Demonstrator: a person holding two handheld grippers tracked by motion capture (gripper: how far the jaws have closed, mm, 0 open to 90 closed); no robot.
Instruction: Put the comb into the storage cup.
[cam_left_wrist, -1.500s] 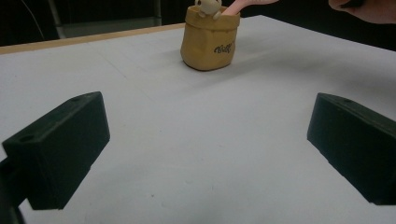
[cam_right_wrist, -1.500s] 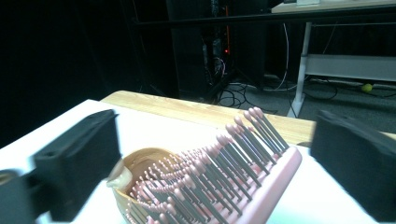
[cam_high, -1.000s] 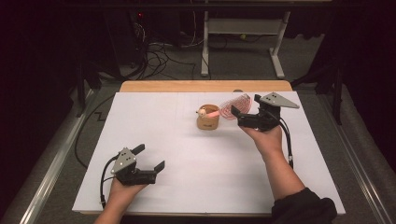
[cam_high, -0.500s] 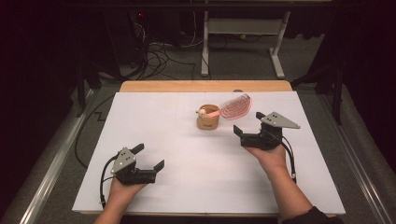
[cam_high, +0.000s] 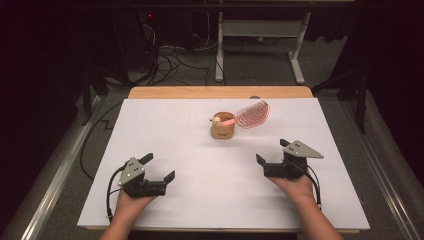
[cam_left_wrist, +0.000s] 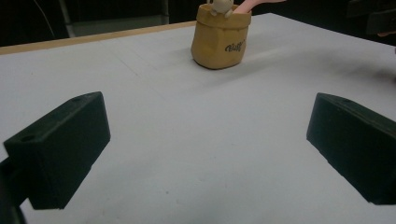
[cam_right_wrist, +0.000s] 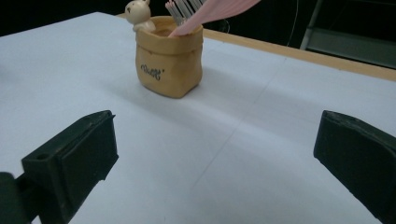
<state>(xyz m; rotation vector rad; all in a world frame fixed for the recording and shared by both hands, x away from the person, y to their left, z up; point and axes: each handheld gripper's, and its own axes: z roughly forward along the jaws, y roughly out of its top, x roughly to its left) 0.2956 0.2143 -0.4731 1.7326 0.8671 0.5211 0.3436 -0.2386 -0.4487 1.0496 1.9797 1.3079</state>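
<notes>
Holder: a small tan pouch-shaped holder (cam_high: 223, 131) was seen upright on the white table (cam_high: 200, 150), toward the far middle, with a little bear figure (cam_right_wrist: 136, 14) on its rim.
Brush: a pink brush (cam_high: 250, 115) was leaned in the holder, its head tilted out to the right.
Left gripper (cam_high: 159, 168): held near the front left edge, jaws spread wide, nothing between them.
Right gripper (cam_high: 272, 152): held at the front right, well apart from the holder, jaws spread wide and empty.
</notes>
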